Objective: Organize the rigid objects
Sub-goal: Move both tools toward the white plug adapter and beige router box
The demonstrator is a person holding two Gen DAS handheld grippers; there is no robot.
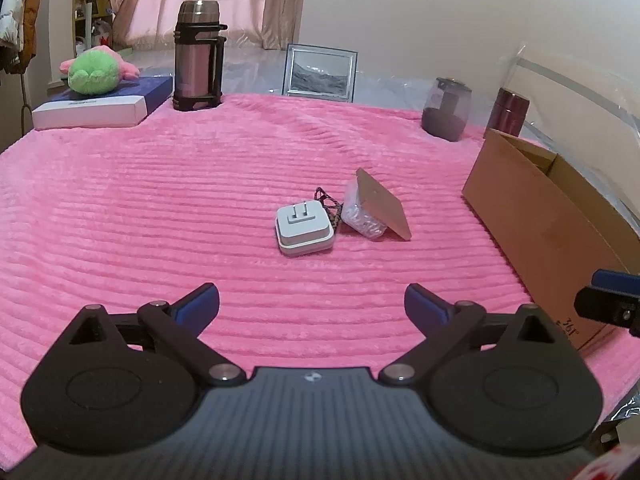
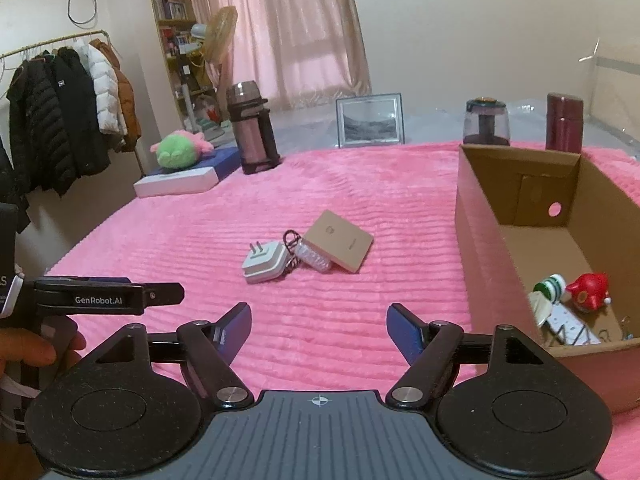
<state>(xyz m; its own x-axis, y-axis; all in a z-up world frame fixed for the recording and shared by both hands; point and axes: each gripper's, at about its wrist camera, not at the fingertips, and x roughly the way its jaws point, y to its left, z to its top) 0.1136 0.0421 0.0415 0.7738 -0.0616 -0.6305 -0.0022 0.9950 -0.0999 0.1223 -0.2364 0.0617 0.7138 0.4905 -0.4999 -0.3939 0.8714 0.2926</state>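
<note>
On the pink ribbed blanket [image 1: 160, 200], at twelve o'clock from both wrist cameras, three loose things lie huddled together: a white plug adapter [image 1: 305, 231] prongs-up, a dark braided cord [image 1: 330, 204] touching its right side, and a tan flat box [image 1: 386, 206] tilted up on a small clear-wrapped packet [image 1: 362, 216]. At three o'clock stands the open cardboard box [image 2: 516, 208], which already holds a red toy figure [image 2: 590, 286], a green-and-white bottle [image 2: 550, 286] and some smaller bits too jumbled to name.

The left claw [image 1: 312, 306] is spread wide with nothing between its blue pads [image 1: 198, 304]; the right claw [image 2: 318, 330] stands about half open, also empty. Both hang short of the cluster, touching nothing.

Judging by this, the step in hand is the reach for the next item, probably the adapter, since it lies nearest. The next move calls for coming down over the adapter, straddling its flat sides, and closing without snagging the cord, which may or may not be attached to it. Then comes a carry to three o'clock and a release over the cardboard box.
</note>
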